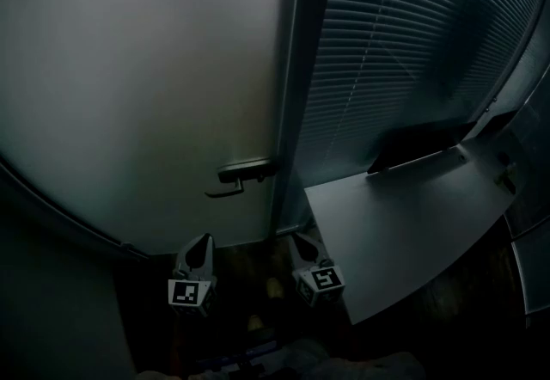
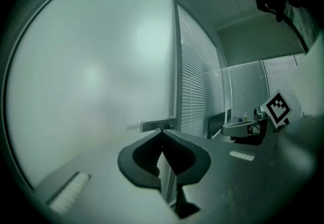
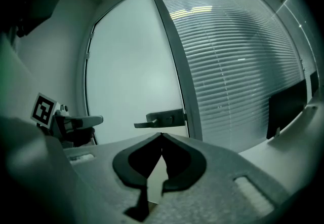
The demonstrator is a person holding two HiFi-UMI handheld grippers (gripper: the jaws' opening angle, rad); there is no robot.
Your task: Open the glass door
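Note:
The frosted glass door (image 1: 146, 86) fills the left of the head view, standing closed against its dark frame (image 1: 288, 103). Its lever handle (image 1: 234, 178) sits low at the door's right edge and points left. Both grippers hang below the handle, short of the door. My left gripper (image 1: 204, 239) is shut with nothing in it, under and a little left of the lever. My right gripper (image 1: 298, 238) is also shut and empty, below the frame. In the right gripper view the handle (image 3: 161, 118) shows just above the gripper (image 3: 162, 134). The left gripper (image 2: 162, 129) points at the handle plate (image 2: 157, 125).
Right of the frame is a glass wall with slatted blinds (image 1: 404, 43). A pale desk (image 1: 404, 232) juts out close beside my right gripper, with a dark monitor (image 1: 421, 144) at its back. The room is dim.

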